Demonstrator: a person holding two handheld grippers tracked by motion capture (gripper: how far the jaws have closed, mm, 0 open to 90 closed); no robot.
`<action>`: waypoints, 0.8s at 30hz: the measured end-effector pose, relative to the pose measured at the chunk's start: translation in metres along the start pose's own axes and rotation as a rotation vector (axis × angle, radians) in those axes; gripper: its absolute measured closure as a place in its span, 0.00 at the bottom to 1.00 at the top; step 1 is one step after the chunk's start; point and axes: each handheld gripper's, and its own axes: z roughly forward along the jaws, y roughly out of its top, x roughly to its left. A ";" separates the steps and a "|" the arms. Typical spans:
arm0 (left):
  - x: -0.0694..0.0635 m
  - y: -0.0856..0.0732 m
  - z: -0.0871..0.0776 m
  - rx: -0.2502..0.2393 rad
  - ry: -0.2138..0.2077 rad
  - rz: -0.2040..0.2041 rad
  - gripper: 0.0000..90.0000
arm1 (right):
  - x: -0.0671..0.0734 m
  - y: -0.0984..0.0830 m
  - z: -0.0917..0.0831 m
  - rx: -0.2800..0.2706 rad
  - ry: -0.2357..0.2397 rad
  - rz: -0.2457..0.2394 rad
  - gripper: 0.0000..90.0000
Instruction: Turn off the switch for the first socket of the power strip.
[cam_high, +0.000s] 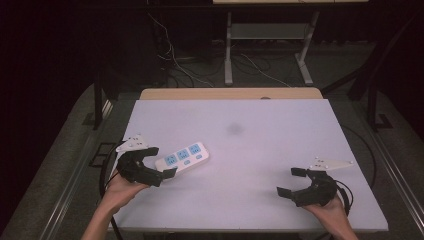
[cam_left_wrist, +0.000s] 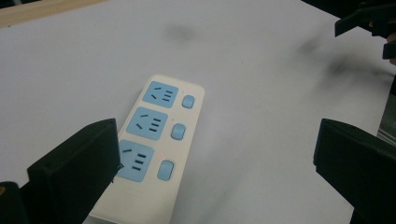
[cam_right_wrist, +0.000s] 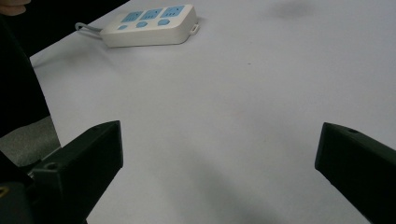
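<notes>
A white power strip (cam_high: 182, 157) with three blue sockets and three blue buttons lies flat on the left part of the white table (cam_high: 250, 145). My left gripper (cam_high: 161, 161) is open, its jaws spread wide just at the strip's near end. In the left gripper view the strip (cam_left_wrist: 156, 140) lies between the two jaws, close to the left one. My right gripper (cam_high: 290, 182) is open over bare table at the front right, with nothing between its jaws. From the right gripper view the strip (cam_right_wrist: 152, 24) is far off, a grey cord leaving its end.
A dark smudge (cam_high: 235, 129) marks the table's middle back. The wooden edge (cam_high: 230, 93) of the table shows behind the white top. A desk frame (cam_high: 267, 45) and loose cables (cam_high: 175, 60) stand on the floor beyond. Bare table lies between the two grippers.
</notes>
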 end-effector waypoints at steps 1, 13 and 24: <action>0.002 0.000 0.001 0.005 0.000 -0.001 0.00 | 0.000 0.000 0.000 0.001 0.000 0.000 0.01; 0.011 0.003 0.010 0.058 0.001 -0.004 0.00 | 0.000 -0.001 0.001 0.009 0.005 -0.004 0.01; 0.024 0.013 0.018 0.117 -0.001 -0.003 0.00 | 0.000 -0.001 0.002 0.014 0.002 -0.006 0.01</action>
